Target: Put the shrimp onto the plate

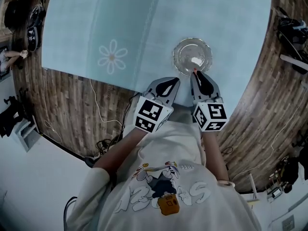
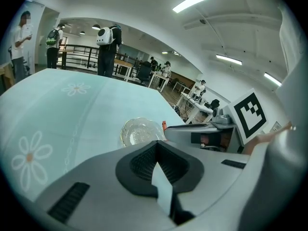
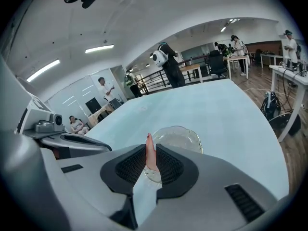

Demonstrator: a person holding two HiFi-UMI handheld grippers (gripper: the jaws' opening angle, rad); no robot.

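Right gripper (image 3: 150, 148): fingers (image 3: 171, 166) clamped on the shrimp (image 3: 149, 154). Its pink tip sticks out past them, at the near rim of the glass plate (image 3: 186, 137). Left gripper (image 2: 157, 154): fingers pressed together, nothing between, just beside the right one. Plate sits on the pale blue counter (image 1: 144, 28).

no legible text, shirt print (image 1: 166, 194) unreadable
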